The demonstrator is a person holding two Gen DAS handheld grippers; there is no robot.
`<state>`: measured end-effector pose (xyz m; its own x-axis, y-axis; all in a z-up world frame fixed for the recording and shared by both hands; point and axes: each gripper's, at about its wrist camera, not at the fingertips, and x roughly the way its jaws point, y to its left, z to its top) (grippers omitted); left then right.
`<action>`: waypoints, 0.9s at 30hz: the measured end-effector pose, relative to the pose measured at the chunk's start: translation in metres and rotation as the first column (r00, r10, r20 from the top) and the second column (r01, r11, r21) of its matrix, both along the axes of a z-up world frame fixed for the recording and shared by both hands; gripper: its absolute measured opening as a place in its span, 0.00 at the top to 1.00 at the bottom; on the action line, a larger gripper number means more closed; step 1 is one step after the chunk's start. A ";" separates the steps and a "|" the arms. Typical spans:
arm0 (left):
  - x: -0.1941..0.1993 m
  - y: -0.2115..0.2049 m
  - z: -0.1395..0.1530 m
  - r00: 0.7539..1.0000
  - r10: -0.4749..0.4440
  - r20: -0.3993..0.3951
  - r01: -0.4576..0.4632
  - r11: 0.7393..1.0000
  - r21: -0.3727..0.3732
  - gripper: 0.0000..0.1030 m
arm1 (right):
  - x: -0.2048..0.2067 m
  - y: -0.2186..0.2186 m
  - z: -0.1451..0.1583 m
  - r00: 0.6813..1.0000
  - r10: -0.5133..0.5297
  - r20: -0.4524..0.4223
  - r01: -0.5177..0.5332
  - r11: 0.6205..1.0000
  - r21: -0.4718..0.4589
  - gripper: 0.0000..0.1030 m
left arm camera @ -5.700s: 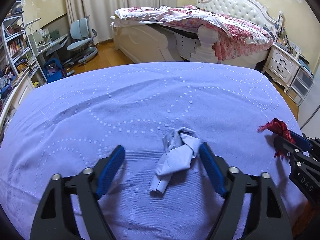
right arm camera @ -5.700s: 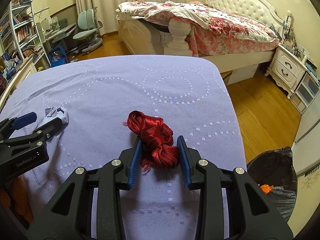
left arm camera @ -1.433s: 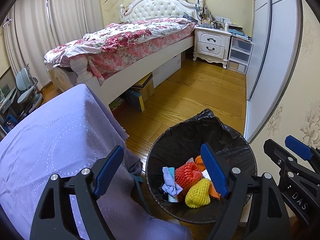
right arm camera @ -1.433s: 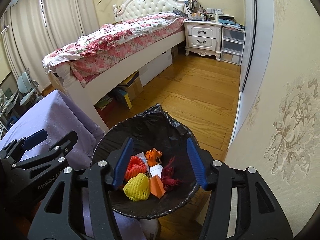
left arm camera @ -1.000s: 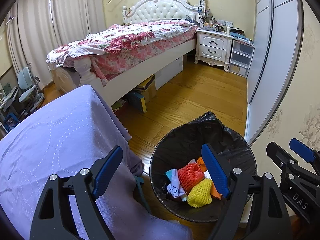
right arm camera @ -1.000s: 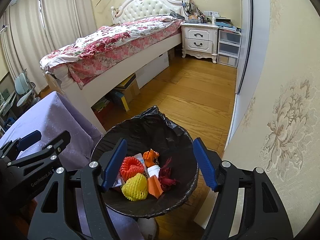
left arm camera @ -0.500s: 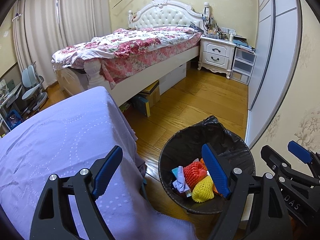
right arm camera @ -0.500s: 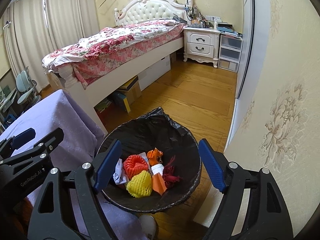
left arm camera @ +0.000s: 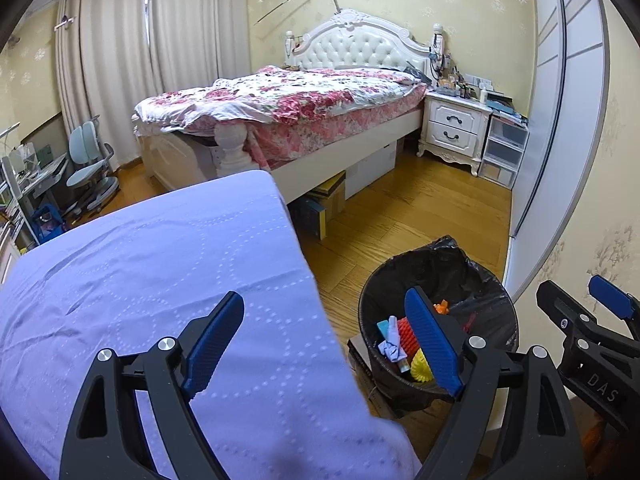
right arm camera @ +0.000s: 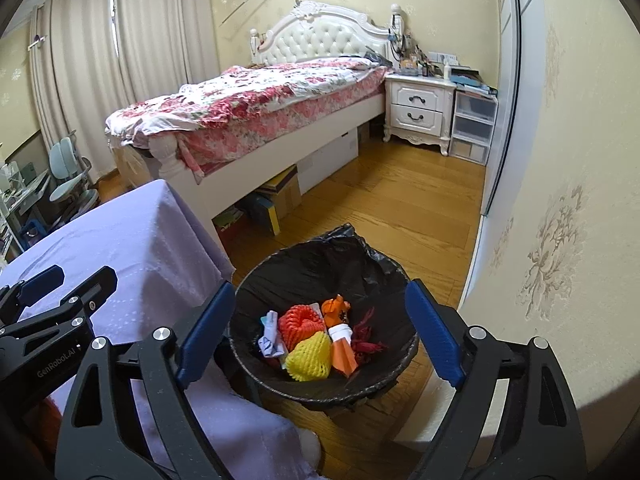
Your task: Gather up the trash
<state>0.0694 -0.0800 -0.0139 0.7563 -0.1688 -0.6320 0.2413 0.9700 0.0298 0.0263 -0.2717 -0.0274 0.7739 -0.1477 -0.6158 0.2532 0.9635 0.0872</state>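
Both grippers are empty: right gripper opening wider above the bin, left gripper spread beside it. Dropped trash lies inside, below. Drop seems done; next, probably back over the purple table.

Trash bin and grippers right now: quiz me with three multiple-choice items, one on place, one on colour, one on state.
1. Where does the trash bin stand?
A. On the floor beside the purple-clothed table
B. On the bed
C. On the nightstand

2. What colour is the foam net lying nearest the camera in the bin?
A. Blue
B. Yellow
C. White

3. What is between the right gripper's fingers?
A. A red tassel
B. A grey rag
C. Nothing

Key: 1 A, the bin sits on wood floor at the table's corner. 2 B, the front net is yellow. 3 C, its jaws are opening and empty, with the trash lying below in the bin.
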 end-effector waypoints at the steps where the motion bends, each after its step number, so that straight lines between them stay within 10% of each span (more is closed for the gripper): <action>1: -0.003 0.004 0.002 1.000 0.006 0.004 -0.006 1.000 -0.003 0.20 | -0.001 0.003 0.001 1.000 0.004 0.003 -0.004 1.000 -0.002 0.18; 27: -0.032 0.039 0.013 0.997 0.065 0.043 -0.063 0.998 -0.030 0.19 | -0.027 0.038 0.021 0.997 0.071 0.037 -0.070 0.997 -0.032 0.17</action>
